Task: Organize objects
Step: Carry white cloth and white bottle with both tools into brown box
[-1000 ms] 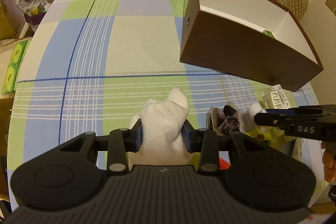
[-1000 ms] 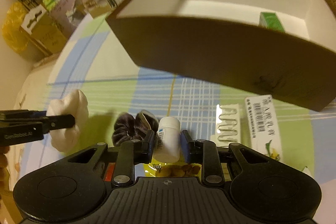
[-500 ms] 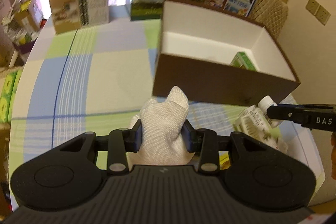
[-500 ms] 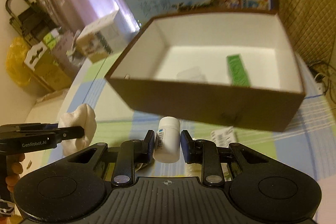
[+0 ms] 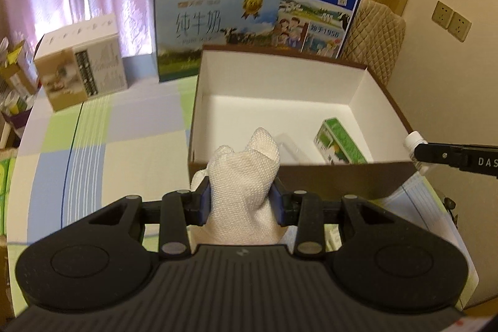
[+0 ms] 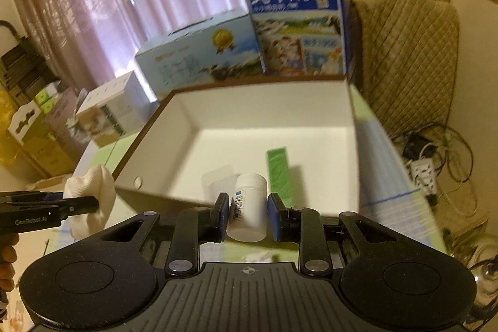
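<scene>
An open box (image 5: 298,176) is set on the surface (image 5: 93,151) with a small carton (image 5: 339,142) inside, two milk cartons (image 5: 218,30) standing behind it and another box (image 5: 81,67) to its left.

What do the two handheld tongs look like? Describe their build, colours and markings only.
Both are matte black plastic. The left tongs and right tongs each have blue pads on two fingers, silver pivot screws, a ribbed central deck and a round disc on either side. Seen from the side, the left one reads "GenRobot.AI" in white and the right one shows "DAS". No cables or sleeves are visible.
</scene>
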`<state>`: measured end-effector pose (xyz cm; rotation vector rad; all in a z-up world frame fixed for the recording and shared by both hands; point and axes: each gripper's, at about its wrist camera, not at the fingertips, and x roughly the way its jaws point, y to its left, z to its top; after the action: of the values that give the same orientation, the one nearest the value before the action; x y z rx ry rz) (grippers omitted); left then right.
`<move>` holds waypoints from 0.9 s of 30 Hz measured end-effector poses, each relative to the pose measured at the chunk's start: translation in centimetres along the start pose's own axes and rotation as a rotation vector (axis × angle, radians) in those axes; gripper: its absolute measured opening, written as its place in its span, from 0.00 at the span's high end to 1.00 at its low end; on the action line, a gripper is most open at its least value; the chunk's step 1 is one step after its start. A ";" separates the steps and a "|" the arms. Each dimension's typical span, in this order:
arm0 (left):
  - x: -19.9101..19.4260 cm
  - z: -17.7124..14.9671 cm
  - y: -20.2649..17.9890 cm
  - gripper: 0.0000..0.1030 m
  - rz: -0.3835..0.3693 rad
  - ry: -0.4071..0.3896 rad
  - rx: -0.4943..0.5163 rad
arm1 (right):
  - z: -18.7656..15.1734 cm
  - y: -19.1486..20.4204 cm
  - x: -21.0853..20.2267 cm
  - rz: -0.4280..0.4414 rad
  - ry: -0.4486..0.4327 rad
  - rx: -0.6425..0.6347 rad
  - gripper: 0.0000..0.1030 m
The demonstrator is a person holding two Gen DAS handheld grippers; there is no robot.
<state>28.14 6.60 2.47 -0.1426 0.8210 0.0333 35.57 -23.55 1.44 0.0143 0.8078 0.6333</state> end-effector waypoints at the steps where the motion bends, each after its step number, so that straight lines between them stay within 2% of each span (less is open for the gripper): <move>1: 0.2 0.4 -0.1 0.68 0.000 -0.004 0.004 | 0.3 -0.2 0.0 -0.005 -0.006 -0.002 0.77; 7: 1.9 2.7 -0.9 0.68 0.002 -0.015 0.031 | 2.0 -1.6 1.1 -0.039 -0.024 0.002 0.77; 15: 5.0 4.6 -1.8 0.68 0.010 0.007 0.053 | 3.1 -3.6 3.4 -0.073 -0.001 0.015 0.77; 27: 10.2 5.9 -2.5 0.70 0.048 0.086 0.091 | 2.2 -5.6 7.1 -0.103 0.074 0.042 0.77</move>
<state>39.54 4.64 -0.73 -0.0387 0.9102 0.0351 43.69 -23.88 -3.18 -0.0124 0.8881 0.5215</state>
